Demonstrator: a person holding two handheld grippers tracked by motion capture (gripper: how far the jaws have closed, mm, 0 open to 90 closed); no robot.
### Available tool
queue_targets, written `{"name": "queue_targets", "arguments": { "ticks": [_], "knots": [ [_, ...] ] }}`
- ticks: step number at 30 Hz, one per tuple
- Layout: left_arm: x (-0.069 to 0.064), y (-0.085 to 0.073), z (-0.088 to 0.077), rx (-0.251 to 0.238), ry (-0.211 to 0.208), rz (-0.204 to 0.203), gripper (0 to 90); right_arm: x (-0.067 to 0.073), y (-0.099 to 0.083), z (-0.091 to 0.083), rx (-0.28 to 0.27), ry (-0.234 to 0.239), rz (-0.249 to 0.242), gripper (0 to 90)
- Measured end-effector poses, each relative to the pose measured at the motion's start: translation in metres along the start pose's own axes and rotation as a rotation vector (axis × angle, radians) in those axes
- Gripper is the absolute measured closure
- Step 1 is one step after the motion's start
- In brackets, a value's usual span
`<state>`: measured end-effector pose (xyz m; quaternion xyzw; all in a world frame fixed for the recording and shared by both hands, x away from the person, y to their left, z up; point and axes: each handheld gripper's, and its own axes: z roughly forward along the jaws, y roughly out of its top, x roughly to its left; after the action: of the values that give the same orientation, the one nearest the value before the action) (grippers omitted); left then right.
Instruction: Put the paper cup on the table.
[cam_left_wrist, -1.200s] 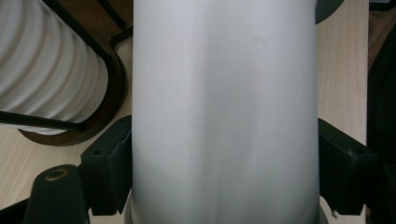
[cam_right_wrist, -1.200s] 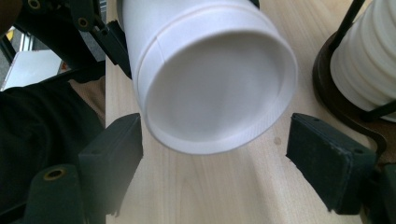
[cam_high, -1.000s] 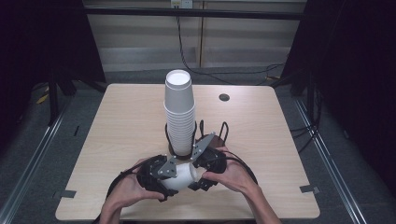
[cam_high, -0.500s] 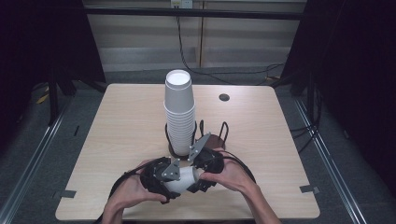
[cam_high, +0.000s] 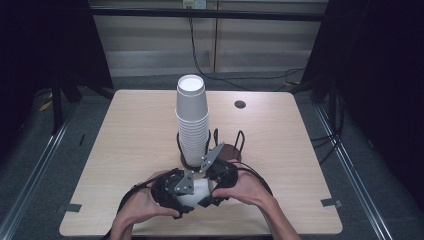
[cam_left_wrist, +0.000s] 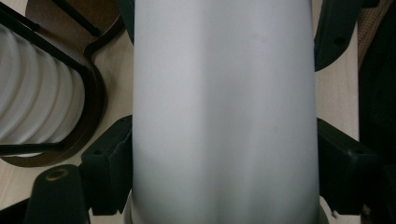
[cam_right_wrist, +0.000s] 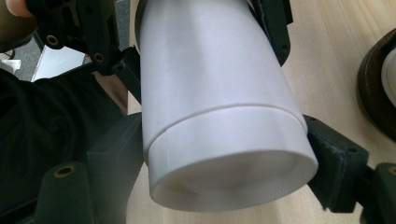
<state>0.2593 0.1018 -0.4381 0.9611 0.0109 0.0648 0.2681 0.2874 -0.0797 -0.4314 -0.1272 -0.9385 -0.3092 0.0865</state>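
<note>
A white foam cup (cam_high: 198, 190) lies on its side just above the table's front edge, held from both ends. My left gripper (cam_high: 187, 199) is shut on it; in the left gripper view the cup's wall (cam_left_wrist: 224, 93) stands between both jaws. My right gripper (cam_high: 209, 189) comes from the other side, jaws pressed on the cup's base end (cam_right_wrist: 224, 172). A faint line rings the cup near that base. Whether it is one cup or a nested pair I cannot tell. Behind the hands stands a tall stack of white cups (cam_high: 191, 120).
The stack sits in a dark round holder (cam_high: 230, 150) with black wire loops, mid-table just behind the grippers. A small dark disc (cam_high: 240, 104) lies at the back right. Bare wooden tabletop (cam_high: 125, 135) spreads to the left and right. Black cables trail from both grippers.
</note>
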Motion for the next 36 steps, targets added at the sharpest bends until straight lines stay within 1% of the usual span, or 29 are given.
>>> {"name": "queue_targets", "arguments": {
  "ticks": [1,2,3,4,6,7,8,9,10,11,12,13,14,15,16,17,18,19,21,22,25,26,27,29,30,32,33,34,36],
  "knots": [
    [0.000,-0.001,0.000,-0.008,0.001,0.000,19.1,0.000,0.000,0.001,0.002,0.002,0.000,20.9],
    [0.001,-0.001,0.000,-0.017,-0.006,0.000,19.1,-0.001,0.000,0.002,0.001,0.010,-0.014,20.9],
    [0.001,-0.002,0.001,-0.019,-0.008,-0.004,19.1,-0.001,0.000,0.002,0.004,0.010,-0.012,20.9],
    [0.001,-0.002,0.001,-0.015,-0.006,-0.006,19.1,-0.001,0.000,0.003,0.004,0.010,-0.013,21.3],
    [-0.001,-0.002,0.003,-0.015,0.001,-0.003,19.1,0.000,0.001,0.004,0.020,0.010,0.003,21.7],
    [0.000,-0.002,0.003,-0.009,-0.006,0.006,19.1,-0.001,0.000,0.005,0.019,0.016,-0.014,21.9],
    [0.000,-0.002,0.003,-0.010,-0.006,0.005,19.1,-0.001,0.000,0.005,0.028,0.017,-0.015,22.1],
    [0.000,-0.002,0.003,-0.014,-0.007,0.006,18.9,0.000,0.001,0.005,0.035,0.010,-0.003,22.3],
    [0.000,-0.003,0.003,-0.021,-0.006,0.002,18.7,0.000,0.000,0.004,0.033,0.010,-0.015,22.5],
    [0.001,-0.003,0.003,-0.025,-0.022,-0.003,18.3,0.000,0.000,0.004,0.032,0.008,-0.012,22.6],
    [0.001,-0.003,0.002,-0.033,-0.014,-0.004,17.9,-0.001,0.000,0.003,0.023,0.011,-0.028,22.7],
    [0.002,-0.003,0.002,-0.042,-0.008,0.001,17.7,-0.001,-0.001,0.001,0.030,0.010,-0.012,22.8],
    [0.002,-0.003,0.002,-0.046,-0.009,0.008,17.4,-0.001,-0.001,0.001,0.029,0.008,-0.008,22.9],
    [0.002,-0.003,0.001,-0.050,-0.012,0.005,17.0,0.000,-0.001,0.000,0.031,0.009,-0.006,23.0],
    [0.002,-0.003,0.001,-0.054,-0.010,0.005,16.6,-0.001,-0.001,0.000,0.023,0.008,-0.018,23.1],
    [0.003,-0.003,0.001,-0.054,-0.020,0.008,16.3,-0.001,-0.001,-0.001,0.020,0.007,-0.019,23.2],
    [0.003,-0.003,0.001,-0.060,-0.018,0.009,16.0,-0.001,-0.002,-0.002,0.020,0.013,-0.016,23.3],
    [0.004,-0.004,0.000,-0.064,-0.018,0.007,15.6,-0.001,-0.002,-0.003,0.021,0.009,-0.009,23.3],
    [0.004,-0.004,0.001,-0.076,-0.015,0.007,15.2,-0.002,-0.003,-0.003,0.009,0.014,-0.021,23.4],
    [0.004,-0.004,0.001,-0.081,-0.017,0.004,15.0,-0.002,-0.003,-0.004,0.010,0.013,-0.016,23.5],
    [0.004,-0.005,0.000,-0.095,-0.021,0.004,14.9,-0.002,-0.004,-0.004,0.003,0.021,-0.025,23.6],
    [0.004,-0.005,-0.001,-0.099,-0.020,0.002,14.9,-0.002,-0.004,-0.005,0.003,0.025,-0.021,23.6],
    [0.004,-0.005,-0.001,-0.099,-0.028,-0.001,14.9,-0.002,-0.004,-0.005,0.009,0.025,-0.010,23.7],
    [0.005,-0.006,-0.003,-0.105,-0.030,0.009,14.9,-0.002,-0.004,-0.006,0.008,0.030,-0.009,23.8],
    [0.005,-0.006,-0.003,-0.113,-0.032,-0.001,14.9,-0.002,-0.004,-0.006,0.005,0.032,-0.009,23.8],
    [0.005,-0.006,-0.004,-0.115,-0.030,0.001,14.8,-0.002,-0.004,-0.007,0.008,0.033,0.002,23.8],
    [0.006,-0.006,-0.004,-0.122,-0.030,-0.006,14.8,-0.002,-0.004,-0.008,0.006,0.032,0.001,23.8],
    [0.006,-0.006,-0.004,-0.125,-0.028,-0.010,14.7,-0.003,-0.004,-0.007,-0.006,0.035,-0.013,23.8],
    [0.005,-0.006,-0.005,-0.126,-0.021,-0.006,14.7,-0.002,-0.004,-0.009,0.001,0.033,-0.005,23.9]
  ]
}}
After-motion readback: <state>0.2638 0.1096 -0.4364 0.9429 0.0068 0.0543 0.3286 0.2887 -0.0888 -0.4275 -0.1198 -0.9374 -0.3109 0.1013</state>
